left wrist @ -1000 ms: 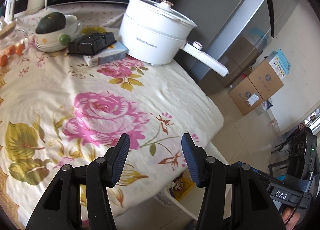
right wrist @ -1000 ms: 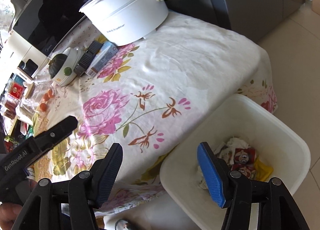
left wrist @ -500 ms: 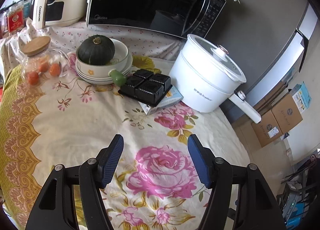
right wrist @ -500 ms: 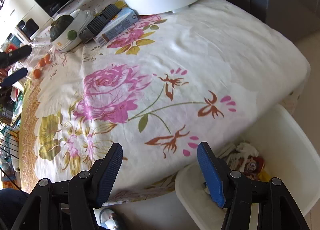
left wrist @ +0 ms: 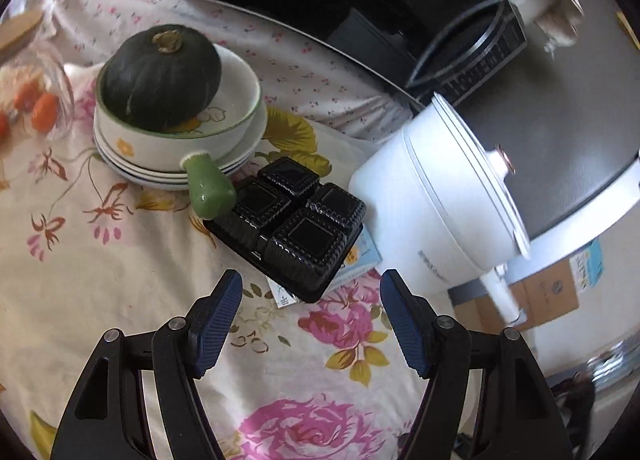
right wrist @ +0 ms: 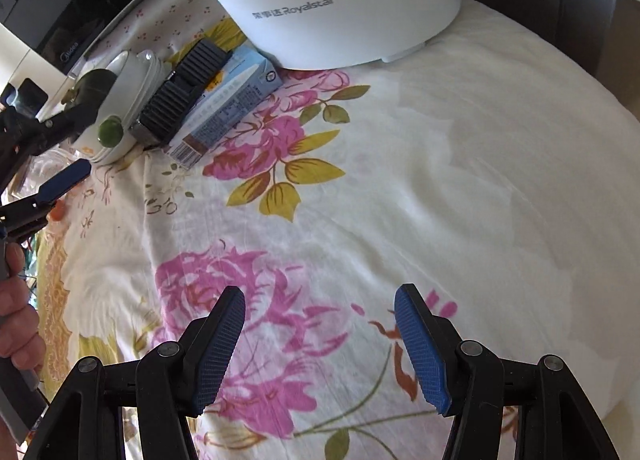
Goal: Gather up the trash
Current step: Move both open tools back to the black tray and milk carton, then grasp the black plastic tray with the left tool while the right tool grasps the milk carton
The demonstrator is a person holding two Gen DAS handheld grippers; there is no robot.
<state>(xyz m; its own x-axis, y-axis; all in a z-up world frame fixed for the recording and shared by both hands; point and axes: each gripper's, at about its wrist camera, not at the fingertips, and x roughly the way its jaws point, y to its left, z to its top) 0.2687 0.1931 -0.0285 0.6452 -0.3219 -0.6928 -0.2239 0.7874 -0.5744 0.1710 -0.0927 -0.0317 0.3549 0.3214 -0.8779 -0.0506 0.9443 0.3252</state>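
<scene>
Tray (left wrist: 298,226), black, atop carton (left wrist: 358,260) beside pot (left wrist: 440,196) on counter (left wrist: 120,280). Left hand-held gripper (left wrist: 310,294) just widened, released, empty, short of tray. Right hand-held gripper (right wrist: 320,310) released, empty, above cloth.

**Two wrist views angled down over one table**

The left wrist view looks down and forward, close to the black plastic tray (left wrist: 296,220) with the microwave (left wrist: 360,8) behind. The right wrist view looks more steeply down at the floral tablecloth (right wrist: 460,180). Both share the tray, the white electric pot (left wrist: 440,196) and the squash bowl (left wrist: 224,116).
</scene>
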